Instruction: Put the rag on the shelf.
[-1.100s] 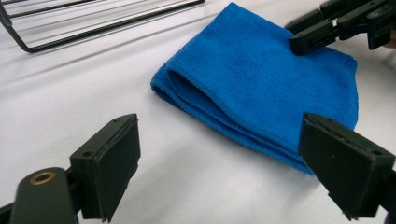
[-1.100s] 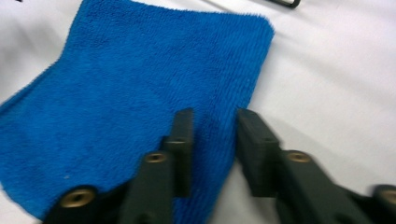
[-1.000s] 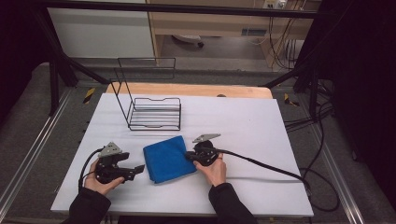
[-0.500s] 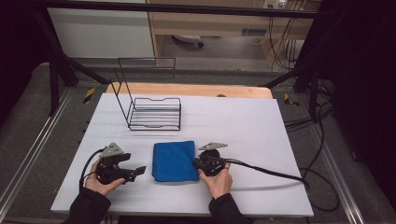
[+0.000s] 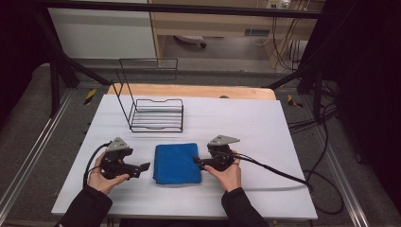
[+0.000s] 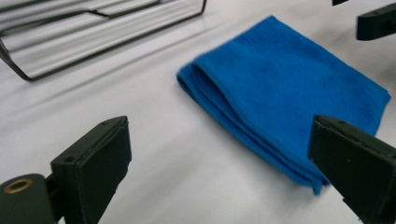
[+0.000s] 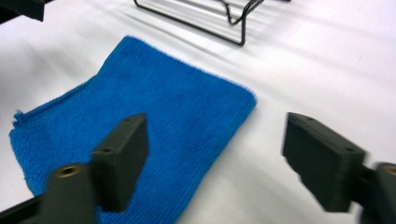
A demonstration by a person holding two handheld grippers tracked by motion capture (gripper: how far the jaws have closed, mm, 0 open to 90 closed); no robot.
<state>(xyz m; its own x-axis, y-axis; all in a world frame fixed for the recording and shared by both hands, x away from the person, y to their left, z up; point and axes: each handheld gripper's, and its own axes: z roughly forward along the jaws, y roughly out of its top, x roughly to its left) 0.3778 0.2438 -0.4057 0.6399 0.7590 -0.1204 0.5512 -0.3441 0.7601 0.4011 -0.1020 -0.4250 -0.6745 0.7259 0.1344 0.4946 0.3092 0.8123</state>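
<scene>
The folded cloth (image 5: 177, 162) is lain flat between the left gripper (image 5: 142, 167) and right gripper (image 5: 196, 160), both wide open and empty, the right's jaws just opened; a fresh grasp is called for.

No readable text

No letters, numbers, labels or brand marks can be read on the blue cloth (image 5: 177, 163), the wire rack (image 5: 156, 115) or the table (image 5: 265, 127).
</scene>
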